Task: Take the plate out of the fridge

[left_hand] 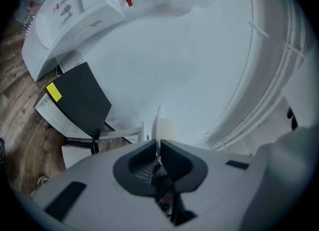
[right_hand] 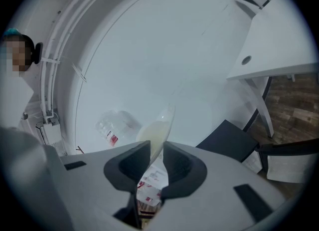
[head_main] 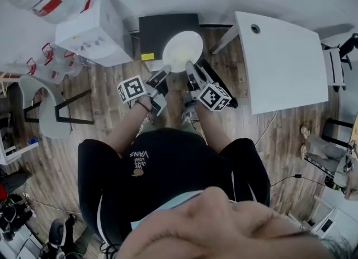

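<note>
Wood floor (head_main: 106, 112); top centre, the plate (head_main: 182, 51) looks clear of the black fridge (head_main: 158, 33), left gripper (head_main: 165, 73) and right gripper (head_main: 191, 69) each clamped on its rim; only setting it down remains.

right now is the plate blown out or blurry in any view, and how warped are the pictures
Head view: the plate glares near-white, its surface detail lost, and the floor planks curve. Left gripper view: plate edge-on and fairly crisp, dark corners, lines on the wall bowed. Right gripper view: plate pale and slightly soft, same fisheye bend.
</note>
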A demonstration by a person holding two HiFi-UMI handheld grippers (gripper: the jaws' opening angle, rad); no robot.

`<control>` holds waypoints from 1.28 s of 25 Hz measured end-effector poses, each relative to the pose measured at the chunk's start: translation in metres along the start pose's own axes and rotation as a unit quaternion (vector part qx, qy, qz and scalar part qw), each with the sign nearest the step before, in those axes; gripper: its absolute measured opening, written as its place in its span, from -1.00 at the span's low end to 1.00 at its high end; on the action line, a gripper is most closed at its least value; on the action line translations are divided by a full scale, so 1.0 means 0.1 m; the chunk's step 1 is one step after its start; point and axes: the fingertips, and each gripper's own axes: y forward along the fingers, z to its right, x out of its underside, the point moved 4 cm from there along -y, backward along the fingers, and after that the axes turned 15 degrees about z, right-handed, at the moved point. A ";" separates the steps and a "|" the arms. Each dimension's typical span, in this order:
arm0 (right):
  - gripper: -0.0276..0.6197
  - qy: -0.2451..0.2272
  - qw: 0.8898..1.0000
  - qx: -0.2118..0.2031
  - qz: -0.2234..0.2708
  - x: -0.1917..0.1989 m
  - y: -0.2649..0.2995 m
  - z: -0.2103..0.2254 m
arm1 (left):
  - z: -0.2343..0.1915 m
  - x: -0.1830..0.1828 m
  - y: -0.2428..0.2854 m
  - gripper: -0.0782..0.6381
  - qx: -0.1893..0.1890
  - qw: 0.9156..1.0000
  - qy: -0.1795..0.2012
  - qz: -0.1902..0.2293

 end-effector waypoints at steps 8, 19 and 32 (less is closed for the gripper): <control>-0.65 0.003 1.000 -0.001 -0.003 -0.03 -0.06 -0.11 | 0.10 0.01 -0.08 -0.69 0.001 1.000 -0.002 0.002; -0.64 -0.009 1.000 -0.009 -0.013 -0.13 -0.07 -0.15 | 0.19 0.04 -0.08 -0.69 0.006 1.000 -0.007 0.011; -0.64 -0.004 1.000 -0.014 -0.023 -0.10 -0.12 -0.16 | 0.20 0.10 -0.15 -0.69 0.008 1.000 -0.011 0.024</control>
